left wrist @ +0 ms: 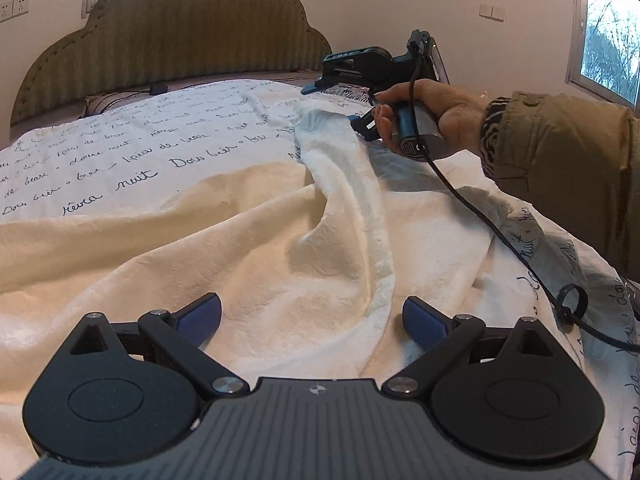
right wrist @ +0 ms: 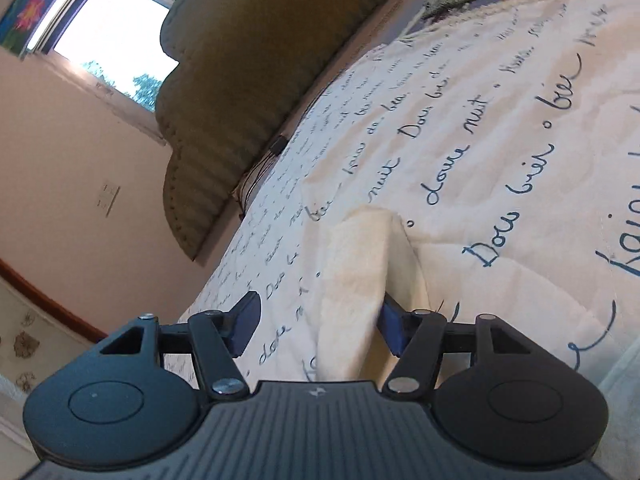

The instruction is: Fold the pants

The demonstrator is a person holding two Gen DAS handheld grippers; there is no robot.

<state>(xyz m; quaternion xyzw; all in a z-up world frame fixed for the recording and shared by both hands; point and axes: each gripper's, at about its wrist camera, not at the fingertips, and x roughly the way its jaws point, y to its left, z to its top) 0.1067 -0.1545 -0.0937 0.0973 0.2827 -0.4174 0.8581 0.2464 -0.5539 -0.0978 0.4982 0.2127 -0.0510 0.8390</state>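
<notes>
Nearest to me, left gripper (left wrist: 312, 318): black linkage, ribbed grey body, blue rubbery pads. Its jaws stand wide apart with nothing clamped; they hover just over the pants, and I cannot tell if the pads graze the cloth.

Pants (left wrist: 248, 248): cream, plush, faintly crinkled fabric, lying rumpled across the bedspread. A long raised fold runs from between my left jaws up toward the right gripper.

Bedspread (left wrist: 120, 148): white quilted cotton printed with dark cursive script, flat beneath the pants and stretching beyond them.

Cable (left wrist: 480, 216): thin, black, trailing over the pants to the right of the fold (a strap loop sits farther along it).

Right hand (left wrist: 436, 116): grips the grey cylindrical handle, with an olive sleeve behind it, above the far end of the pants.

Right gripper (right wrist: 316, 324): tilted sideways, jaws about half open. A peaked corner of the pants stands between them, touching the right-hand pad; the other pad is clear, so there is no grip.

Headboard (left wrist: 180, 28): olive, ribbed, scalloped and padded, well beyond the pants.
</notes>
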